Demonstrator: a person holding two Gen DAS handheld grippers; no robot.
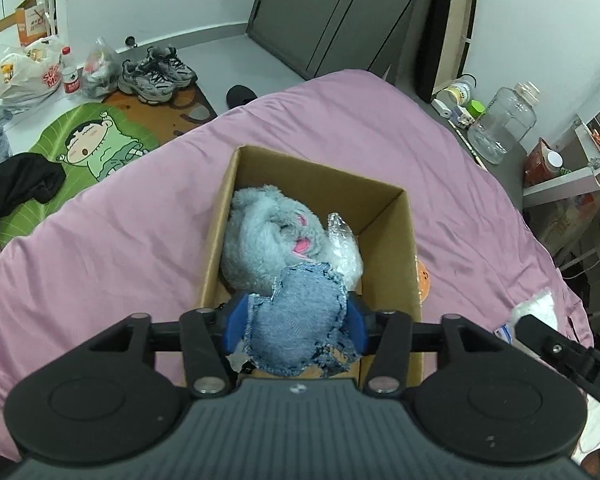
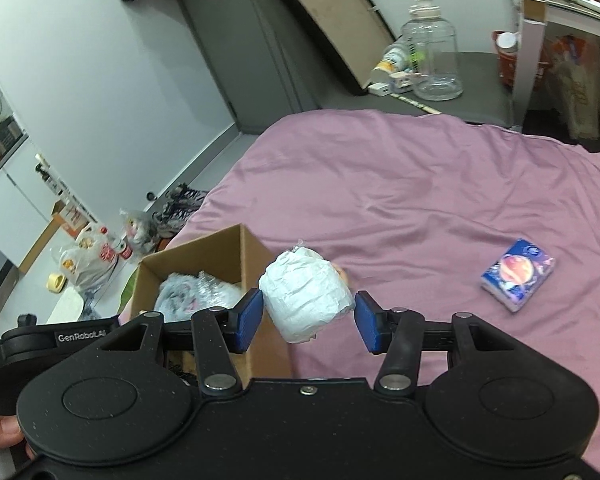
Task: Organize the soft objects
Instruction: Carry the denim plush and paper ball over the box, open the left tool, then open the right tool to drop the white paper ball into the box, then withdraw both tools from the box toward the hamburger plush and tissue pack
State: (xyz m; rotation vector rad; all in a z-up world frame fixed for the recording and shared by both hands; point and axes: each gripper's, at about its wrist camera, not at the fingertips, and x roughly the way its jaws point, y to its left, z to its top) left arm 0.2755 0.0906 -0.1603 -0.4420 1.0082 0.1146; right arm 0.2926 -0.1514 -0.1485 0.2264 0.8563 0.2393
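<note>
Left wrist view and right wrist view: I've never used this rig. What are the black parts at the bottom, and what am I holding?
No robot arm here: a person carries a hand-held pair of tongs in each hand, with a camera on each looking forward along the fingers. The black shapes at the bottom are the tongs' own body.

In the left wrist view, the left tongs hold a denim soft piece over an open cardboard box that stands on the pink bed cover. A grey plush toy and a plastic-wrapped item already lie inside.

In the right wrist view, the right tongs hold a white paper roll beside the box. A blue tissue pack lies on the bed.
</note>
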